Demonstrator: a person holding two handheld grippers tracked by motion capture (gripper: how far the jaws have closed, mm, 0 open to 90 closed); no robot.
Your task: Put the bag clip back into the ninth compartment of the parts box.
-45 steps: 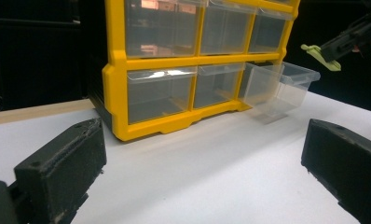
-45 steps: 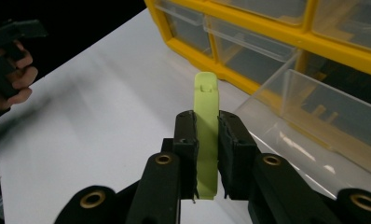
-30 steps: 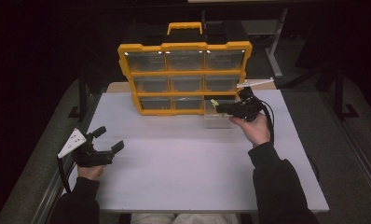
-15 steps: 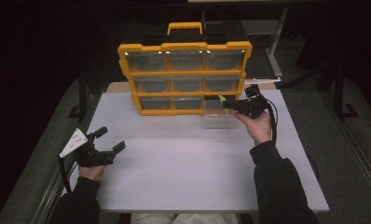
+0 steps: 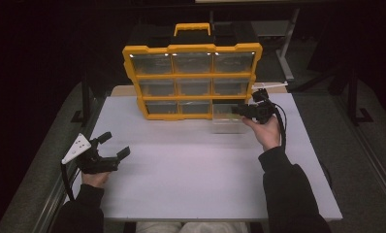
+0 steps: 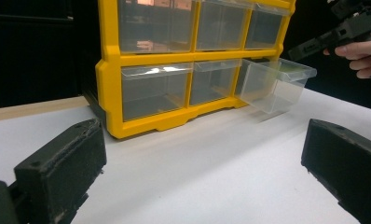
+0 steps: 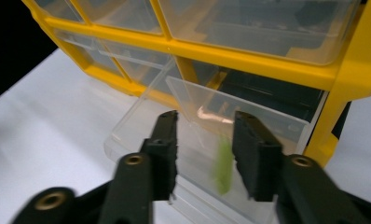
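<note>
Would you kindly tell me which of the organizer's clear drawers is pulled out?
The bottom-right drawer of the yellow organizer juts out over the table beside the right gripper; the other eight sit flush in their slots.

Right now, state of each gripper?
Left gripper: open, holding nothing, low over the white table.
Right gripper: open, jaws over the pulled-out clear plastic drawer, gripping nothing.

High view looks down from above; gripper views sit low, nearer — all share the yellow organizer (image 5: 193, 77)
</note>
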